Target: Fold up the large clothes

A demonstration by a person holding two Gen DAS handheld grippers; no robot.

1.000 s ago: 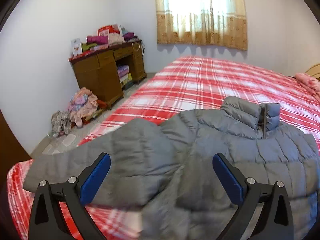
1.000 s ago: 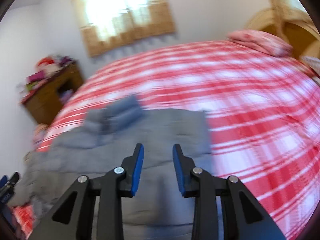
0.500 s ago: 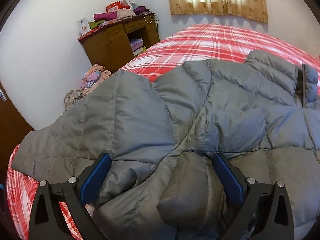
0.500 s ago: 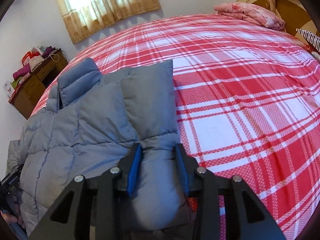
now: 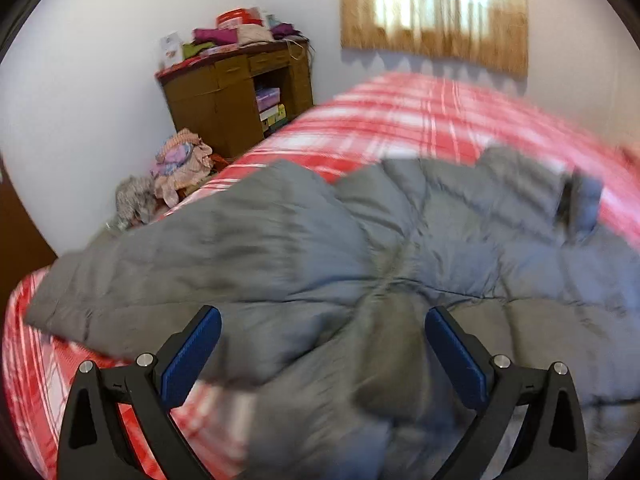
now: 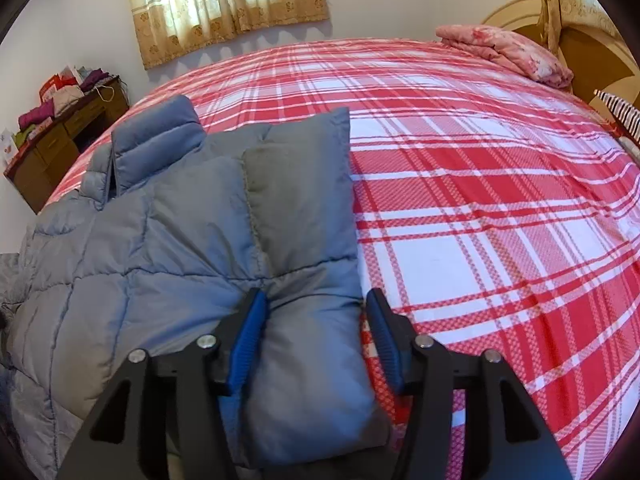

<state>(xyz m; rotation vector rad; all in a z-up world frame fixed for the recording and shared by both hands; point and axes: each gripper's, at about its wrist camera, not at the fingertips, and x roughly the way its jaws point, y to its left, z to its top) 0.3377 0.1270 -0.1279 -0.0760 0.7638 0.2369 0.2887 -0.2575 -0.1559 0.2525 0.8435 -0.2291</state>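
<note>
Grey padded jacket spread on bed with red-and-white checked sheet, collar at far end, near left side of bed. Right sleeve folded back over body of jacket, lying along its right edge. Left sleeve stretched out to left, cuff over bed edge; left view blurred.

Right hand-held gripper: jaws just been opening, now apart, folded sleeve lying between them; left pad touching fabric, right pad clear of it over sheet.
Left hand-held gripper: jaws wide apart above jacket near armpit, bunched fabric between them, neither pad pressing on it.

Far left corner: brown cabinet piled with clothes and boxes; heap of clothes on floor beside it. Curtain on far wall. Pink bedding at far right by headboard.
</note>
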